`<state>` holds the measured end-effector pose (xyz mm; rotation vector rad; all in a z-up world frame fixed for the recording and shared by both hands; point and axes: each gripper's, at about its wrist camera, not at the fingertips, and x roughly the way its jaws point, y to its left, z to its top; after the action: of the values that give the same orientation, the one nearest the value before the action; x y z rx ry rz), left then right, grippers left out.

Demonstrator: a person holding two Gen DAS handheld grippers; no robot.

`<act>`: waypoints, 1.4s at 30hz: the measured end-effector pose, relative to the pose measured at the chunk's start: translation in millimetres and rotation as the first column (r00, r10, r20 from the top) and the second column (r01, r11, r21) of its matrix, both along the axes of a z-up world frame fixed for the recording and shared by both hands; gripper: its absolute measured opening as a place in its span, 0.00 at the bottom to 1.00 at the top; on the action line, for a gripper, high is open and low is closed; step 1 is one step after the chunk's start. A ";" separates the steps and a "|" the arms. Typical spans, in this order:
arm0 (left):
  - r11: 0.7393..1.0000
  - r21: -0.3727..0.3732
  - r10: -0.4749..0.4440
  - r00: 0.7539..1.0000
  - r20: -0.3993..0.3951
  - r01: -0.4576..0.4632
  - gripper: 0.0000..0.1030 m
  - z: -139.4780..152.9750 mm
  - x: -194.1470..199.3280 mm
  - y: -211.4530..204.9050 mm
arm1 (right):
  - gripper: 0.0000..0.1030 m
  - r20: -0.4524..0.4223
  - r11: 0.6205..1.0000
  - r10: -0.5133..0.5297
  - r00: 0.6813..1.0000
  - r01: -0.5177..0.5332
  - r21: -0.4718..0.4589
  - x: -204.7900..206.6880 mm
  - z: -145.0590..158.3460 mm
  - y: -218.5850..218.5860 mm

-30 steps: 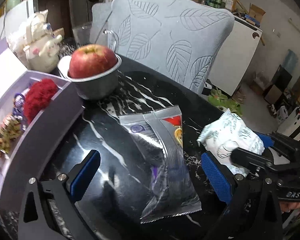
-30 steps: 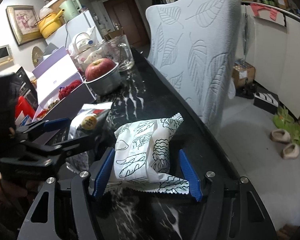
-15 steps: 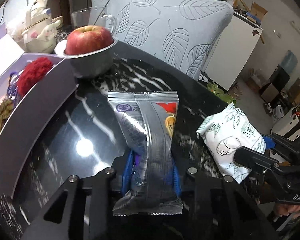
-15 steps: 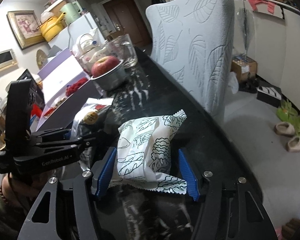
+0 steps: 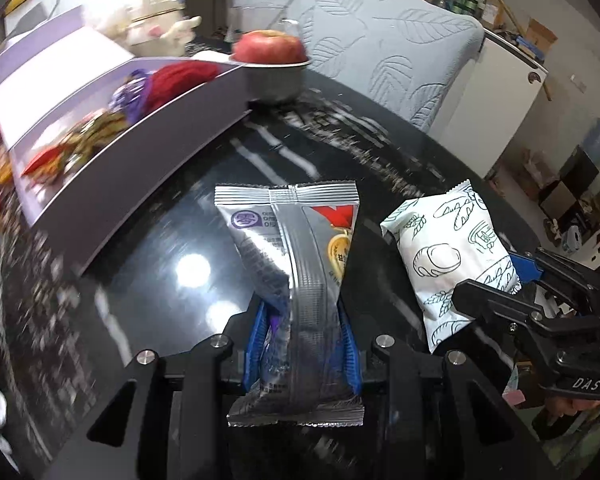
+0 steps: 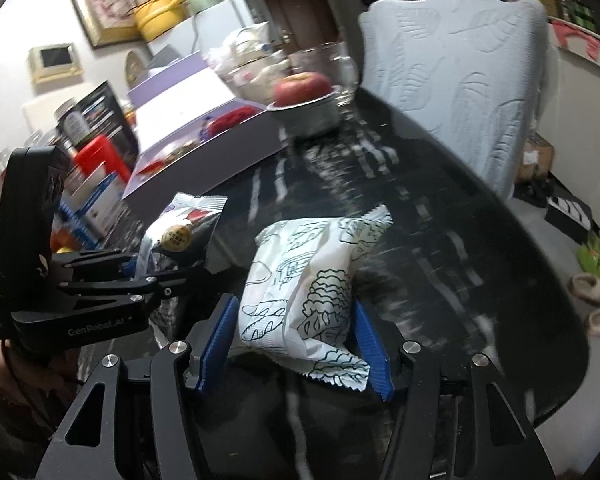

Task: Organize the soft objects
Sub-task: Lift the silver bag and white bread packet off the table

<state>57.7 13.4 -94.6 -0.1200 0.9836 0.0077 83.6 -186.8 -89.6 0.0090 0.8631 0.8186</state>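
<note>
Left gripper: we clamp the silver snack packet | right gripper: our jaws, just closing, squeeze the white printed packet | both above the worktop

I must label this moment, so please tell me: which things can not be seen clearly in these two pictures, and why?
- Silver packet, left wrist view: its print is too small to read, and the left gripper covers its lower sides.
- Purple box, both views: contents blurred; the left edge cuts it.
- White packet, right wrist view: the right gripper hides where the pads meet it.
</note>
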 end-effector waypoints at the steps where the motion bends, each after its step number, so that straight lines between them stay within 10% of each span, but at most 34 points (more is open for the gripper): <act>1: 1.000 -0.001 0.009 1.000 -0.001 -0.009 0.32 0.4 -6.0 2.9 | 0.57 0.000 1.000 0.010 1.000 -0.010 0.002 -2.9 0.2 2.9; 15: 0.989 0.004 0.148 0.989 -0.014 -0.148 0.32 4.0 -73.1 35.6 | 0.56 0.019 0.977 0.212 0.977 -0.211 -0.038 -45.7 3.3 43.9; 20: 0.977 0.044 0.211 0.978 0.004 -0.211 0.32 2.2 -83.5 47.6 | 0.83 0.092 0.978 0.189 0.978 -0.180 -0.102 -50.9 7.1 57.9; 42: 0.970 0.082 0.228 0.973 0.014 -0.229 0.33 -6.3 -74.1 62.8 | 0.86 0.169 0.963 0.119 0.978 -0.072 -0.258 -58.1 -13.0 83.5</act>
<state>-16.3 76.2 -100.9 -0.1562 0.9590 0.2598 25.5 -103.2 -102.6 -0.3297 0.7912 0.7823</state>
